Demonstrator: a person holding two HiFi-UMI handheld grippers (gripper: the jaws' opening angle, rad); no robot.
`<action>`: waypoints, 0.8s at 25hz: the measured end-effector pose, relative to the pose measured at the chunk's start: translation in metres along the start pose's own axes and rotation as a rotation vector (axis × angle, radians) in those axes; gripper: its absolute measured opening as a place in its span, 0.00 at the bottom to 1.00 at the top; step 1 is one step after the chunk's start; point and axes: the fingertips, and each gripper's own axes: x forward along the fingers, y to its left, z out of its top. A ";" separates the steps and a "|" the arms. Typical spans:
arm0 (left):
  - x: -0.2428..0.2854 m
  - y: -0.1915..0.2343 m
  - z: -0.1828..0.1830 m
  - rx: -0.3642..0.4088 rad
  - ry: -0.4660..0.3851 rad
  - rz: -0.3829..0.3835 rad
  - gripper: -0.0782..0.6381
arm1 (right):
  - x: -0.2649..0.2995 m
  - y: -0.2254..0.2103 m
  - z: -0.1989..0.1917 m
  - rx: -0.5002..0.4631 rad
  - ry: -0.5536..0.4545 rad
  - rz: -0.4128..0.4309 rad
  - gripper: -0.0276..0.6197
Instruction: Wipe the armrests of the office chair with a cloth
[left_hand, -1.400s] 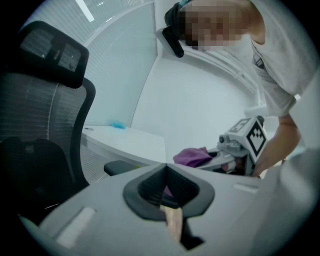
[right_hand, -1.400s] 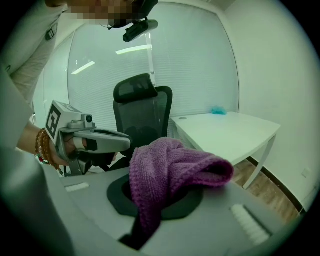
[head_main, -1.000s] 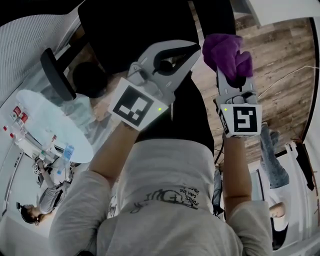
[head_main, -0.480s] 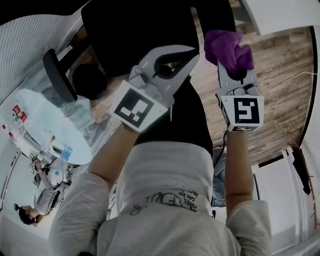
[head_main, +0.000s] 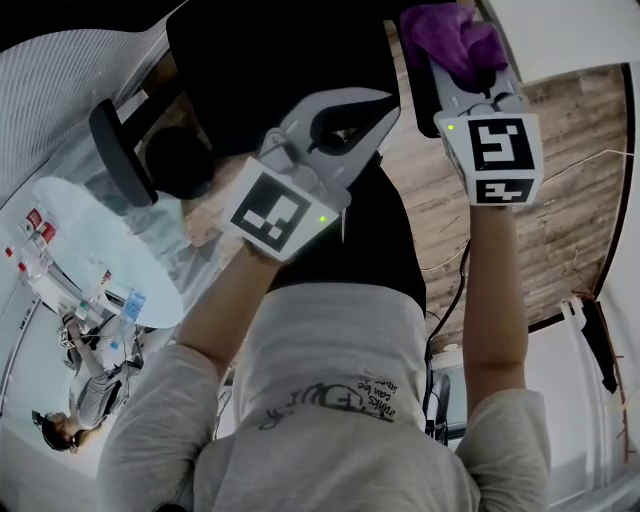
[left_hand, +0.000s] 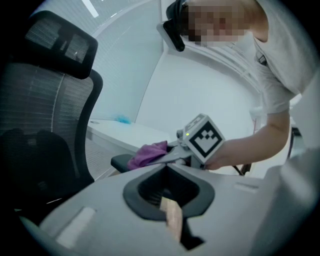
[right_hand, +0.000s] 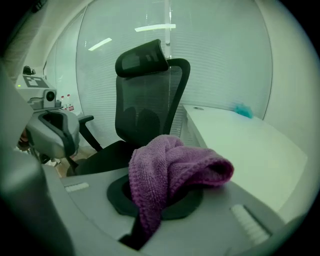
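**Cloth and grippers at the armrest.** The purple terry cloth (right_hand: 170, 170) is bunching in soft folds out of the right gripper (head_main: 468, 72). That gripper's jaws are clenching one gathered end, and the rest is drooping free over the tool's front. By its look the cloth is light, limp and slightly grippy. It is likely to drag and fold under pressure rather than slide, so a hold on a thick wad, as here, probably serves better than a hold on a corner.

In the left gripper view the cloth is lying at one end of a dark padded armrest (left_hand: 119, 162) of the black mesh-backed office chair (right_hand: 146, 100). Whether it is pressing on the pad or hanging just above it cannot be told. The left gripper (head_main: 383, 98) is hovering above the seat, its jaws closed tip to tip and gripping nothing. The opposite armrest (head_main: 115, 150) is standing well apart from both tools.
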 end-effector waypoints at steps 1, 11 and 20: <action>0.000 0.001 0.001 -0.001 0.000 0.002 0.11 | 0.006 -0.002 0.005 -0.008 0.009 0.006 0.09; 0.001 0.012 0.011 -0.028 -0.020 0.032 0.11 | 0.047 -0.023 0.037 -0.045 0.043 0.010 0.09; -0.003 0.019 0.009 -0.043 -0.015 0.048 0.11 | 0.038 -0.017 0.032 -0.068 0.038 -0.006 0.09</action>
